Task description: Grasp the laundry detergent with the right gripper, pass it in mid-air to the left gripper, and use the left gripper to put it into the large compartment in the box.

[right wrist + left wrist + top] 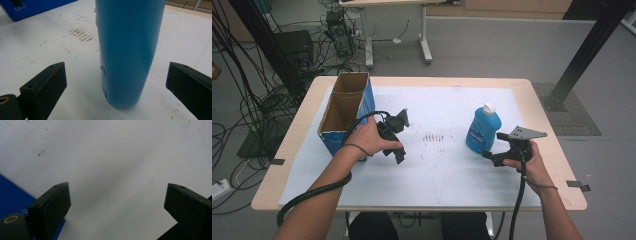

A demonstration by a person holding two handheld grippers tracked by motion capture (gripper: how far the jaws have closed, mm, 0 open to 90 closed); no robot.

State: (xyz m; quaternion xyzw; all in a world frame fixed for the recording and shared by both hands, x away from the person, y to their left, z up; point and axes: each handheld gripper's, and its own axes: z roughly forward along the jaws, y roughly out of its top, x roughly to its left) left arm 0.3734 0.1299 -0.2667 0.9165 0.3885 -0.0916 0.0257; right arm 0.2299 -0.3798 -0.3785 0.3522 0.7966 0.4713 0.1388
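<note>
Table [542,115] fills the middle of the high view, wooden edge showing around a white sheet [437,170] with a patch of reddish scuff marks [432,137] at its centre. Open cardboard box [343,112] with blue sides stands left of centre in that frame, empty as far as can be seen. Blue bottle [483,129] with white cap stands upright right of centre, label facing the near edge. Right gripper [488,156] sits just below and slightly right of the bottle in the high view, held in the person's right hand [532,162], grey plate on top, cable trailing down to the bottom edge. In the right gripper view the bottle [127,50] stands in the centre, between the two jaws but beyond their tips; jaws spread wide, no contact on either side, white sheet visible in both gaps. Left gripper [398,152] lies lower left of centre in the high view, just beside the box's near corner, well apart from the bottle. Left gripper view: jaws wide apart over bare white sheet, nothing between them, blue box side [12,197] at the lower left.
</note>
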